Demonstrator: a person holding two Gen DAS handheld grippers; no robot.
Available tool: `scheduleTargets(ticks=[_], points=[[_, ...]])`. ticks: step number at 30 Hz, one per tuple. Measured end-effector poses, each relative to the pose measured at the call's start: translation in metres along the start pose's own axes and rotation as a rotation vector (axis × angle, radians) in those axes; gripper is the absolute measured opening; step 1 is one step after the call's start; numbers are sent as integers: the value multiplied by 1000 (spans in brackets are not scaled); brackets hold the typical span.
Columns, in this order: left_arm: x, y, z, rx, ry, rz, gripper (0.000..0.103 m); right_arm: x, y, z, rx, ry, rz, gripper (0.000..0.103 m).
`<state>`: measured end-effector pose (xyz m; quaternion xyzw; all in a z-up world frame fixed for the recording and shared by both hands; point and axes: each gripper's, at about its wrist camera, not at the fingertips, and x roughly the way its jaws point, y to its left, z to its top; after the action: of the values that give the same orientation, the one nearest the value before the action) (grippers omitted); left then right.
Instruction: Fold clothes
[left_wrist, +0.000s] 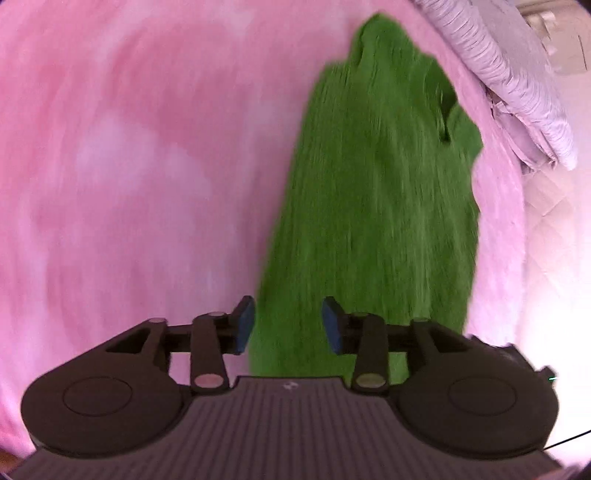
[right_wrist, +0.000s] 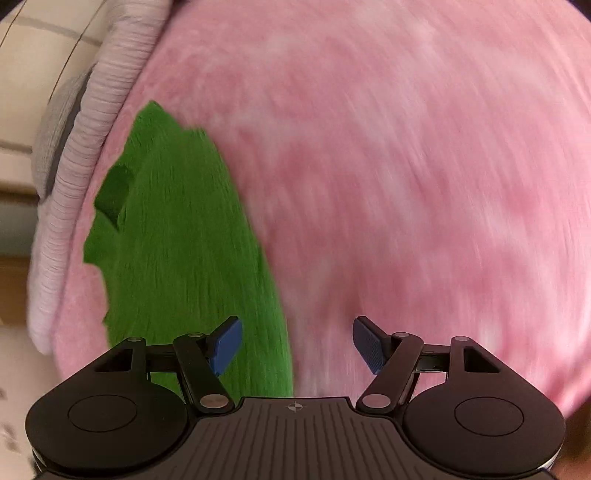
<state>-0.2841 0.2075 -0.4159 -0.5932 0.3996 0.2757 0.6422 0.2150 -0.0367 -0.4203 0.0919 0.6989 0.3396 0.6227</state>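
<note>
A green garment (left_wrist: 373, 206) lies in a long folded strip on a pink fluffy blanket (left_wrist: 147, 177). In the left wrist view my left gripper (left_wrist: 288, 325) is open and empty, hovering over the near end of the green strip. In the right wrist view the same green garment (right_wrist: 184, 240) lies at the left on the pink blanket (right_wrist: 406, 184). My right gripper (right_wrist: 297, 345) is open and empty, with its left finger over the garment's right edge and its right finger over bare blanket. Both views are motion-blurred.
A pale lilac ribbed bedding roll (left_wrist: 517, 81) runs along the blanket's far edge beyond the garment; it also shows in the right wrist view (right_wrist: 85, 155). A cream quilted surface (left_wrist: 554, 236) lies past the blanket's edge.
</note>
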Motion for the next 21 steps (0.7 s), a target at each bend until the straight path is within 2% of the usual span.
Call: scheduleTargets(ticks=[3,5,6,7,9,11,12,14,15,16,17,18,20,21], points=[[20,4,-25,18,36,27,43,4,-10,-31,85,-8,55,70],[30,3,-28,48,15,28,43,6,-8,-48,106,-36,70,70],[31,0,-29,67,4,24,36,7,-4,-53,95,-35,74,55],[30,-3,-27,98,1,18,2,7,3,-57,73,-31,51,6],[19,-15,-16,140,3,-26,4,3,28,-56,8,-26,-37,7],[-3,-29,2,166,-47,-84,4,-12,67,-46,-61,-53,-76,7],[-15,-36,15,174,-91,-111,4,-20,88,-39,-110,-84,-66,7],[-30,-44,44,145,-155,-142,5,-32,128,-23,-161,-152,7,9],[-31,-47,59,116,-182,-153,6,-36,145,-15,-175,-180,60,18],[-33,-49,75,87,-209,-163,6,-36,159,-8,-183,-200,121,32],[-34,-52,88,72,-229,-166,6,-36,173,0,-191,-221,183,40],[-34,-56,94,88,-235,-151,7,-37,185,5,-211,-250,205,52],[-37,-60,103,129,-247,-124,10,-45,200,0,-300,-311,135,56],[-43,-58,96,178,-254,-116,14,-50,200,-8,-354,-325,115,56]])
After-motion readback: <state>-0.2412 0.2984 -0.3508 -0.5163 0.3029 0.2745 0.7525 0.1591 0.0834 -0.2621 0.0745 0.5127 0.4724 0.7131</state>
